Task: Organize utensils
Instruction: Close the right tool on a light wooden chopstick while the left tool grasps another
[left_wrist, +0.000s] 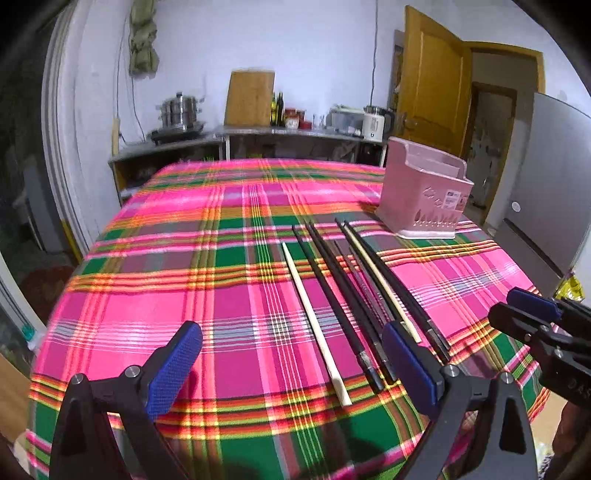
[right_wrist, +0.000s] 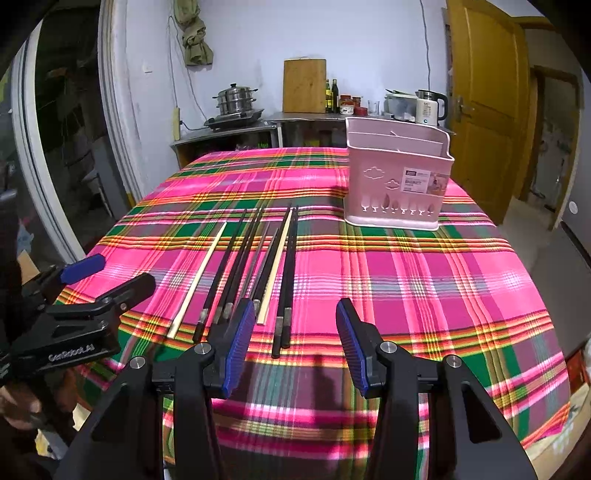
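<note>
Several chopsticks lie side by side on the plaid tablecloth (left_wrist: 221, 295): black ones (left_wrist: 332, 291) and two pale wooden ones (left_wrist: 314, 317). They also show in the right wrist view, black (right_wrist: 288, 273) and wooden (right_wrist: 197, 280). A pink utensil basket (left_wrist: 424, 192) stands beyond them, also in the right wrist view (right_wrist: 397, 177). My left gripper (left_wrist: 291, 365) is open and empty just above the chopsticks' near ends. My right gripper (right_wrist: 295, 343) is open and empty over the near ends of the rightmost black pair.
The table's near edge lies below both grippers. Behind the table a counter holds a steel pot (right_wrist: 236, 99), a cutting board (right_wrist: 304, 86), bottles and a kettle (right_wrist: 428, 107). A yellow door (right_wrist: 484, 103) stands open at the right.
</note>
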